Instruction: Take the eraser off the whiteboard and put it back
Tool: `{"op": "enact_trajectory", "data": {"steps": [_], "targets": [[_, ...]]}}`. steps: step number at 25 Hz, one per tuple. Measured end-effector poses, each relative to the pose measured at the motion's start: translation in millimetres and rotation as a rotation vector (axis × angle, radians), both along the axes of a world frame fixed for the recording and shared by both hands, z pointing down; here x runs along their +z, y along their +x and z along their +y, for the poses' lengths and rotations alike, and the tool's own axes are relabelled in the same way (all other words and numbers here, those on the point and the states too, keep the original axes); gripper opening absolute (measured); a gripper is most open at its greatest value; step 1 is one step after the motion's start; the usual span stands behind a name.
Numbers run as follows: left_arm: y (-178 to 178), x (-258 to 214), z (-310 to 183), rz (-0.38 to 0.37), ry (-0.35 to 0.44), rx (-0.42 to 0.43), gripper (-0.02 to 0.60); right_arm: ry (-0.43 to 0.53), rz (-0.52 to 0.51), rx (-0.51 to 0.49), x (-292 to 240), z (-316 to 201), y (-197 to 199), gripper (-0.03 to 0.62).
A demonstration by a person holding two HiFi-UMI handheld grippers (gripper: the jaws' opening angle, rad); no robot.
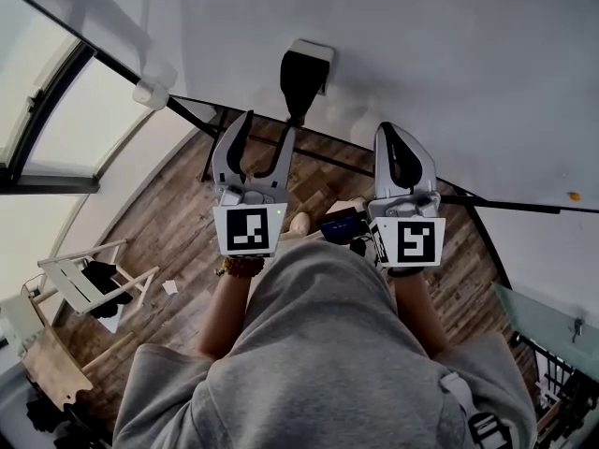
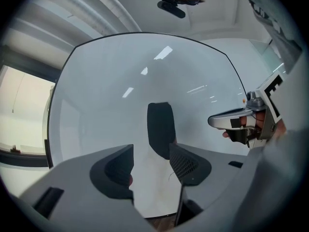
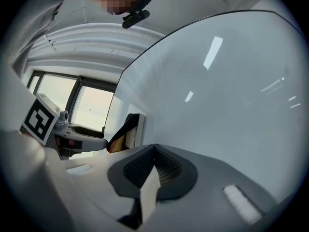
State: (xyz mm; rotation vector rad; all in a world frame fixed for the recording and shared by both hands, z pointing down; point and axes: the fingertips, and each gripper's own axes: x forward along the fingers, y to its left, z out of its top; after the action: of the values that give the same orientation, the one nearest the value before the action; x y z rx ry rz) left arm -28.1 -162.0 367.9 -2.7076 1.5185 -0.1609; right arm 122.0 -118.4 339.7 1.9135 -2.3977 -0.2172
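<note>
**Head view.** Approach step. My left gripper [image 1: 270,124] stood open, near the eraser [image 1: 303,75], which sat on the whiteboard [image 1: 449,64]. My right gripper [image 1: 393,137] was closed on nothing.

**Left gripper view.** The eraser lay beyond the gap between my fingers [image 2: 186,166], ungripped. I judged the next move to be an advance until they straddled it, then a squeeze. Whether one fingertip already touched it was hard to tell.

**Right gripper view.** The fingers met, empty. The eraser showed edge-on at left, its lower end cut off by my gripper's body.

The right claw [image 3: 154,150], jaws together, faces the whiteboard [image 3: 231,105], eraser [image 3: 127,128] at left.
</note>
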Motion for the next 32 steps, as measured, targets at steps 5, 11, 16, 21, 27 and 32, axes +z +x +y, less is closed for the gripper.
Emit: {"op": "enact_trajectory", "data": {"steps": [5, 11, 16, 21, 27, 32], "targets": [[-9.3, 9.2, -1.9, -0.037, 0.005, -0.034, 0.208, -0.010, 0.021, -0.001, 7.9, -2.6, -5.4, 0.012], [-18.5, 12.1, -4.0, -0.035, 0.029, -0.048, 0.187, -0.016, 0.031, 0.007, 11.8, -4.2, -11.8, 0.012], [-20.5, 19.1, -3.0, -0.037, 0.018, -0.038, 0.160, -0.028, 0.049, 0.006, 19.5, -3.0, -14.9, 0.011], [-20.7, 16.3, 0.1, -0.032, 0.020, -0.030, 0.129, -0.028, 0.052, 0.002, 18.8, -1.5, -20.2, 0.012], [-23.2, 15.8, 1.4, -0.029, 0.026, -0.032, 0.098, -0.031, 0.071, 0.000, 19.8, -1.3, -24.5, 0.012], [-25.5, 16.8, 0.0, -0.021, 0.022, -0.041, 0.075, -0.020, 0.067, -0.001, 16.3, -1.8, -29.8, 0.012]]}}
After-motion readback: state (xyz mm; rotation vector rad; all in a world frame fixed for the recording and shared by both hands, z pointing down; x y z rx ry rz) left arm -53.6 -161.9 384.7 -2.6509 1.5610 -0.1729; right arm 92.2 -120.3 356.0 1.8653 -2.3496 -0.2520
